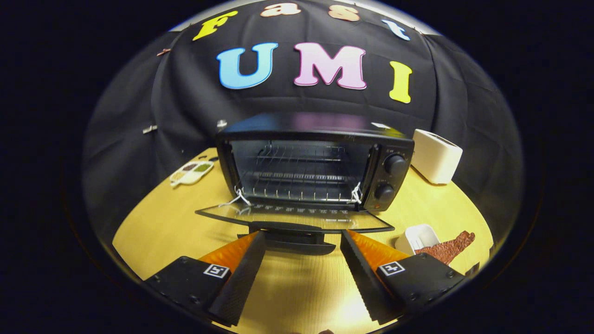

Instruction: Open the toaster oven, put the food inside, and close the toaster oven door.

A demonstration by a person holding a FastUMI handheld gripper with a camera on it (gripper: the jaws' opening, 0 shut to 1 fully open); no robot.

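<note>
gripper (302, 241): two wedge-shaped fingers, black ribbed grip pads on the inner faces, orange ridged bodies behind them. Left finger (239, 273) at 7 o'clock, right finger (364, 273) at 5 o'clock, wide gap between. Each runs back into a flat black mounting block with small dark screws at the corners. One white square fiducial tag with a black pattern sits on each block.

Light fell from overhead, bright on the wooden table (176, 222) and dim on the far wall. Glare streaked the toaster oven (315, 160) top and its lowered glass door (297, 218). Fisheye bending curved the edges; the open gripper (301, 241) fingers cast soft shadows.
</note>
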